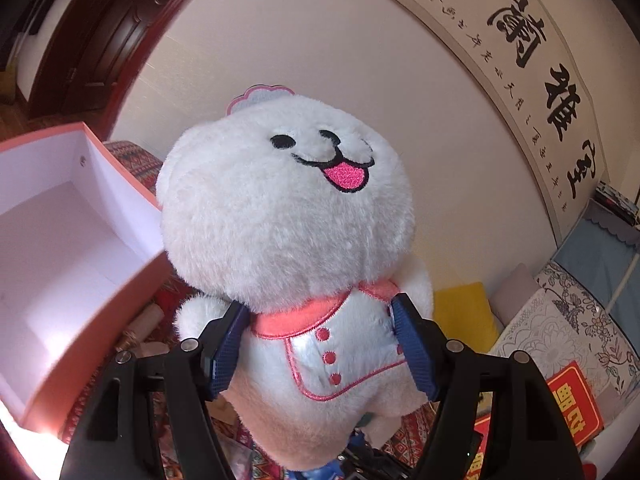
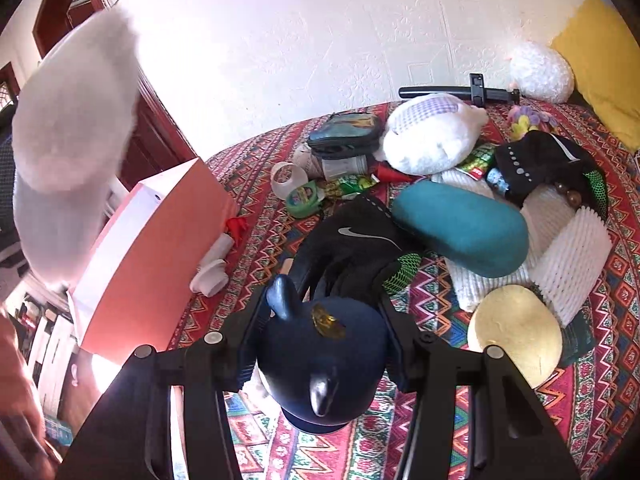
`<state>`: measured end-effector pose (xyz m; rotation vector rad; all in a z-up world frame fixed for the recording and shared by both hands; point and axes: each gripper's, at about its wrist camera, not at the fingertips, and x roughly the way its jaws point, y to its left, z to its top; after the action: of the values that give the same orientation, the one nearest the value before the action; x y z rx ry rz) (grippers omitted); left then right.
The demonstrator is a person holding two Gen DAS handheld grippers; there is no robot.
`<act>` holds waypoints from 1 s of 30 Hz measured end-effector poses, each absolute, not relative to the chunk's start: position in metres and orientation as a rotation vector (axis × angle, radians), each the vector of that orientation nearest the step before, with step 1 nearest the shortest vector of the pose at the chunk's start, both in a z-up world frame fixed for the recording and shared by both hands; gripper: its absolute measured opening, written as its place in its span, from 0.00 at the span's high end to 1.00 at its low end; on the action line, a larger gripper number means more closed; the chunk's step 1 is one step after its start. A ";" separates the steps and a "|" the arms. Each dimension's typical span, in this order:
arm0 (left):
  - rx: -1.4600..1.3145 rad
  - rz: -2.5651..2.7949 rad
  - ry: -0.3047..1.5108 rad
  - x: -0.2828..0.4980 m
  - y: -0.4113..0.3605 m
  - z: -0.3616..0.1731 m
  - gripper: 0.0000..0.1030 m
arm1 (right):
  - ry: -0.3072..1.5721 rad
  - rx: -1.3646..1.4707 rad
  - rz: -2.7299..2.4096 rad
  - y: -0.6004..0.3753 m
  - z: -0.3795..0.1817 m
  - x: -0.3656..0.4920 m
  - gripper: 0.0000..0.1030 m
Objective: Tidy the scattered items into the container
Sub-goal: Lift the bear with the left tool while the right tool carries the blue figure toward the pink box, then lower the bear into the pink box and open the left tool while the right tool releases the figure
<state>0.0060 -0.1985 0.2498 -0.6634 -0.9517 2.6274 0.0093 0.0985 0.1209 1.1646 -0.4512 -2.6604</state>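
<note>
While clamped on the torso of a white plush dog [image 1: 288, 216], grips at roughly half spread with the left claw [image 1: 320, 344], one blue pad [image 1: 226, 344] sunk into the fur on each side of the buttoned bib. Holds the dog clear of the bed, head upright above the pads, stitched face and pink tongue turned back toward the camera. Just left of the claw and a little beyond: the pink box [image 1: 116, 184], open, white inside, nothing visible in the part that shows. Farther off, low to the right, a red packet [image 1: 576, 404]; beyond that, high on the wall, a long calligraphy scroll [image 1: 520, 60].

Closed at about mid-width with the right claw [image 2: 324, 320] on a navy toy [image 2: 320, 360] — rounded, two stubby ears, a gold badge on top, squeezed between both fingers. Cannot tell whether lifted or resting on the patterned bed cover [image 2: 600, 360]. Just past the fingertips, a black glove [image 2: 352, 240] with a white swoosh. Close on the right, a round gold disc [image 2: 516, 332]; beyond it, a white ridged foam sleeve [image 2: 572, 260] and a teal case [image 2: 460, 228]. To the left of the claw, the same box [image 2: 160, 248], its coral side toward the camera. Above it, upper left and blurred, the dog [image 2: 72, 120] in the air. Farther ahead, a green tape roll [image 2: 304, 200], then a second white plush [image 2: 432, 144] lying among small clutter near the wall. Farthest right, a yellow pillow [image 2: 600, 60].
</note>
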 end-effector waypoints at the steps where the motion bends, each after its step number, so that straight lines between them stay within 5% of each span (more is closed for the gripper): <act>1: -0.661 2.643 -0.971 0.002 -0.218 0.249 0.33 | -0.449 1.159 -2.658 0.097 0.122 0.009 0.52; 6: -0.691 2.787 -1.052 -0.017 -0.315 0.238 0.28 | -0.440 1.144 -2.645 0.084 0.126 0.016 0.52; 13: -1.224 3.082 -0.991 -0.047 -0.406 0.180 0.23 | -0.421 1.135 -2.637 0.072 0.128 0.017 0.52; 21: -1.182 3.268 -1.053 -0.022 -0.458 0.177 0.17 | -0.406 1.060 -2.608 0.045 0.146 0.019 0.52; 30: -1.158 3.282 -1.113 -0.009 -0.481 0.170 0.17 | -0.293 0.721 -2.423 -0.070 0.237 0.002 0.52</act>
<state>-0.0095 -0.4810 0.1704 -1.1579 -1.1129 3.2819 0.0025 -0.0702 0.2366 0.7206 -0.2930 -2.4227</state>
